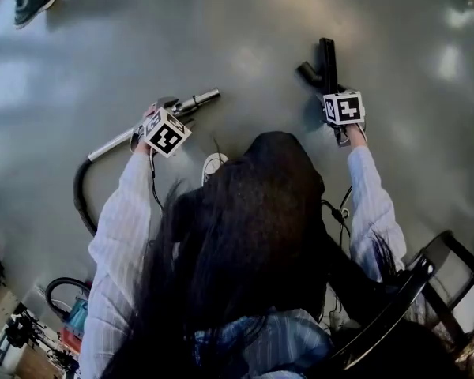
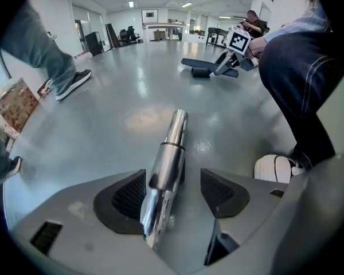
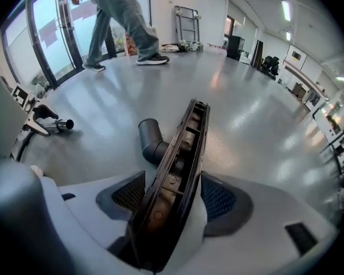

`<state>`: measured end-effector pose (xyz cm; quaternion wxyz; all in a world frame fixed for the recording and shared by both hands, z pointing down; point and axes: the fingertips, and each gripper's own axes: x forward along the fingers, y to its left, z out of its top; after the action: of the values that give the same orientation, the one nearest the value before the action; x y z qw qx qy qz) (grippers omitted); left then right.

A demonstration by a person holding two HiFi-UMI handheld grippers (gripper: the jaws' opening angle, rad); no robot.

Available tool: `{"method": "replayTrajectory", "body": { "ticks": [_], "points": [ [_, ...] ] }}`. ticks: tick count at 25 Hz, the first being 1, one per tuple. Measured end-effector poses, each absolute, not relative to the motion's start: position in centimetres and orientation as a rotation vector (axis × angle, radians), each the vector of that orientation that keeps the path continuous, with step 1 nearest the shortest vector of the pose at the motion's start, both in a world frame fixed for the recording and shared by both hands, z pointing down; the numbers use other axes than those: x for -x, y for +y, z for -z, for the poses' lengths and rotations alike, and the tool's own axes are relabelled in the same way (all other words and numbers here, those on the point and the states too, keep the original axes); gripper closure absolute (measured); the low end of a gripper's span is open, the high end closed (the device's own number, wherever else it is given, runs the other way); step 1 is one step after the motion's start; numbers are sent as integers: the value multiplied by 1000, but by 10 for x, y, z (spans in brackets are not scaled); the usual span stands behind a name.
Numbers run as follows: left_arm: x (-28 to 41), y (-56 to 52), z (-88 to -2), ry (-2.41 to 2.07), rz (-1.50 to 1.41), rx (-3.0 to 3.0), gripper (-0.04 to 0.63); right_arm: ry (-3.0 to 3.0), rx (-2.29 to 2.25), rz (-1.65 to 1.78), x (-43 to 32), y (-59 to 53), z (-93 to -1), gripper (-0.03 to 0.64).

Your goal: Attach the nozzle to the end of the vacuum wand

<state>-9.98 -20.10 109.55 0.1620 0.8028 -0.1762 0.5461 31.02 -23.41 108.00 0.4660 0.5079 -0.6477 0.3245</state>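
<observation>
Left gripper view: jaws of the left gripper (image 2: pixel 176 191) apart, astride the vacuum wand (image 2: pixel 167 153), not clamped. Likewise the right gripper (image 3: pixel 173 197), jaws apart around the nozzle (image 3: pixel 186 142) lying on the floor (image 3: pixel 252 125). Likely slips: round wand rolling out on closing; nozzle twisting if pinched off-centre, throwing its socket (image 3: pixel 149 135) ahead of the jaws off line.
</observation>
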Motion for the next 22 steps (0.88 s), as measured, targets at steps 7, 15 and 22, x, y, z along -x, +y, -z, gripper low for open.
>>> {"method": "replayTrajectory", "body": {
  "ticks": [7, 15, 22],
  "points": [
    [110, -210, -1120, -516, -1631, -2262, 321, -1527, -1207, -798, -311, -253, -1096, 333],
    [113, -214, -1129, -505, -1592, -2249, 321, -1514, -1164, -772, -304, -257, -1105, 351],
    [122, -209, -1131, -480, -1576, -2275, 359, -1719, -924, -485, -221, -274, -1094, 354]
  ]
}}
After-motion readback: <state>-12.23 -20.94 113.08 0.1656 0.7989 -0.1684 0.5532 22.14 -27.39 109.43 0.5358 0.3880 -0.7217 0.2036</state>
